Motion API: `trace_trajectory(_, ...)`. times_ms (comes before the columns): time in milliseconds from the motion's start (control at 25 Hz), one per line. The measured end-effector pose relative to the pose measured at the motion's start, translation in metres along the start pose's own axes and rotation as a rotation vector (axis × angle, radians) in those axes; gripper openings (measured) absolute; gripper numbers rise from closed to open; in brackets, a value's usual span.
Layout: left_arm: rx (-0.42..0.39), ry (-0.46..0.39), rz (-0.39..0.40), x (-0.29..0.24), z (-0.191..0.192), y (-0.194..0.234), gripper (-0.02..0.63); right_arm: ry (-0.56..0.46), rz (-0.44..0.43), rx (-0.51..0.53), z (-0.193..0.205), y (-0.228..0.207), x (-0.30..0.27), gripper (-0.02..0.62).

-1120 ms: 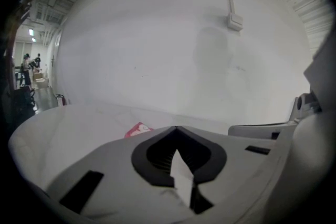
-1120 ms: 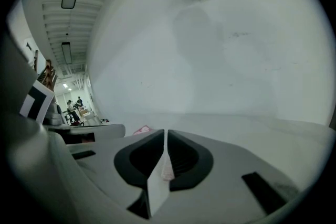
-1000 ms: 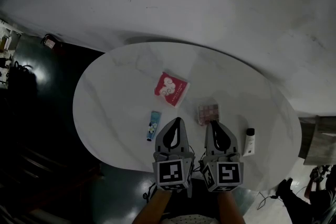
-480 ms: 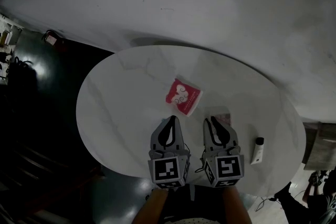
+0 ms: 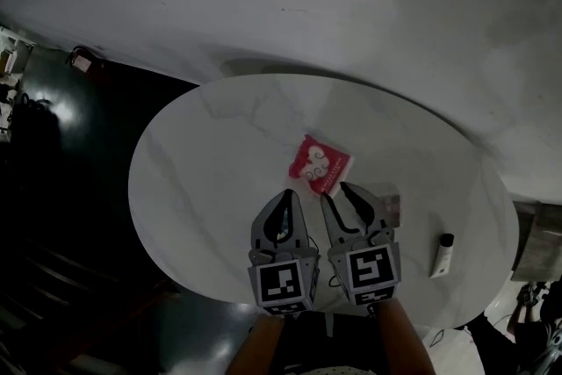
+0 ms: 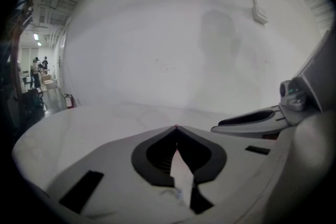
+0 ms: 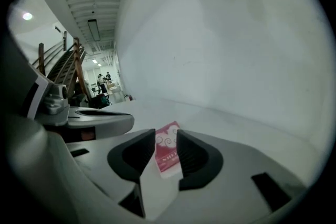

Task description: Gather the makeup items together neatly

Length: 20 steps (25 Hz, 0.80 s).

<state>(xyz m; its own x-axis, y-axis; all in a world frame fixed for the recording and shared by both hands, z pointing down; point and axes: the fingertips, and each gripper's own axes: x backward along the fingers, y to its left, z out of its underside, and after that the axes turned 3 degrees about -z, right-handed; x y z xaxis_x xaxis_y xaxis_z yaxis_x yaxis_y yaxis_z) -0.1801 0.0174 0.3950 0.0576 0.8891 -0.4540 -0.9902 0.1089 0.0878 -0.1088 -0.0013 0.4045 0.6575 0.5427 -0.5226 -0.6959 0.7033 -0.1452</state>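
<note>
Two grippers over the white table (image 5: 202,154).
Left gripper (image 5: 288,194) jaws pressed together, empty; right gripper (image 5: 335,191) jaws spread, just opening, red packet (image 5: 320,164) ahead, untouched.

Left tool (image 5: 288,194), right tool (image 5: 334,191): grey shells, black pads (image 7: 191,157), black-white marker cubes (image 5: 282,286).

The bench (image 5: 202,154) is white marble with faint grey veins. The packet (image 5: 320,164) on it is red, printed with white swirls and white lettering. Right of the packet, a tube (image 5: 442,255) is white with a black cap; between them a palette (image 5: 391,205) shows dull pink.
</note>
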Motion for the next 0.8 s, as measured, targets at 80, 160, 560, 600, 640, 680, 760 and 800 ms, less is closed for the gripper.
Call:
trace_trajectory(80, -0.004, 0.003, 0.001, -0.004, 0.002, 0.002, 0.032, 0.029, -0.019, 0.032, 0.003, 0.008, -0.012, 0.156)
trace_trajectory(160, -0.009, 0.015, 0.001, -0.007, 0.006, 0.004, 0.032, 0.058, -0.034, 0.052, 0.009, 0.012, -0.021, 0.156)
trace_trajectory(560, -0.031, 0.059, 0.006, -0.022, 0.014, 0.019, 0.032, 0.135, 0.019, -0.039, 0.028, -0.015, -0.032, 0.215)
trace_trajectory(600, -0.034, 0.06, 0.006, -0.024, 0.014, 0.019, 0.032, 0.142, 0.018, -0.031, 0.028, -0.015, -0.032, 0.218)
trace_trajectory(640, -0.037, 0.059, 0.006, -0.025, 0.014, 0.019, 0.032, 0.147, 0.013, -0.018, 0.028, -0.014, -0.033, 0.228)
trace_trajectory(680, -0.039, 0.059, 0.005, -0.026, 0.014, 0.02, 0.032, 0.149, 0.005, -0.001, 0.028, -0.012, -0.035, 0.236)
trace_trajectory(760, -0.038, 0.059, -0.001, -0.027, 0.015, 0.022, 0.032, 0.154, -0.016, 0.052, 0.027, -0.004, -0.039, 0.238)
trace_trajectory(800, -0.035, 0.061, -0.004, -0.028, 0.016, 0.023, 0.032, 0.161, -0.025, 0.095, 0.027, 0.0, -0.041, 0.238)
